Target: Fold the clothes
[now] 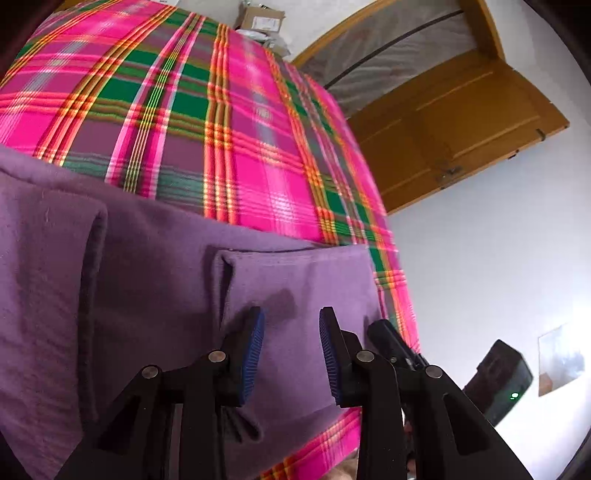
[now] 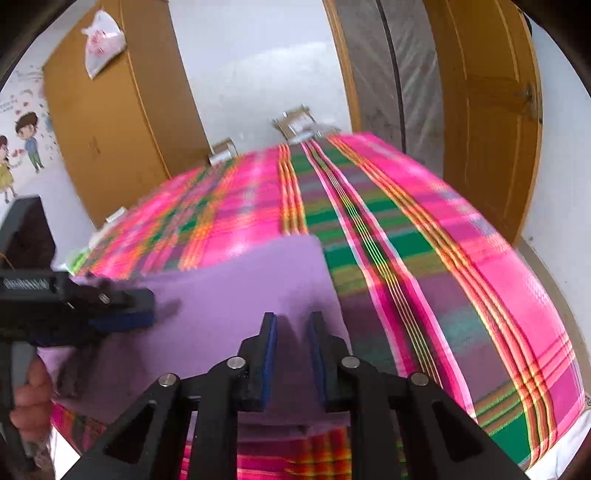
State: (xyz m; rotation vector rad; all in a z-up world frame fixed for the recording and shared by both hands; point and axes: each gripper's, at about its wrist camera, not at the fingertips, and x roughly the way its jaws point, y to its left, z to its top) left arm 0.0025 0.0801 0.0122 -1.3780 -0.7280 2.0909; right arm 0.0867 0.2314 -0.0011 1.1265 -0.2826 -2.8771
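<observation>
A purple garment (image 1: 155,280) lies folded on the pink plaid bedspread (image 1: 229,122), with a folded flap edge running down its middle. My left gripper (image 1: 291,332) hovers over the garment's right part, open, with nothing between its blue pads. In the right wrist view the same purple garment (image 2: 240,291) lies ahead and to the left. My right gripper (image 2: 292,332) stands just over the garment's near right edge, slightly open, with only shadowed cloth below the gap. The left gripper (image 2: 125,306) shows at the left, low over the cloth.
The bedspread (image 2: 424,258) stretches wide beyond and right of the garment. Wooden doors (image 1: 454,122) and a wardrobe (image 2: 122,122) stand past the bed. A cardboard box (image 1: 260,16) sits at the far end. A hand (image 2: 31,402) holds the left gripper's handle.
</observation>
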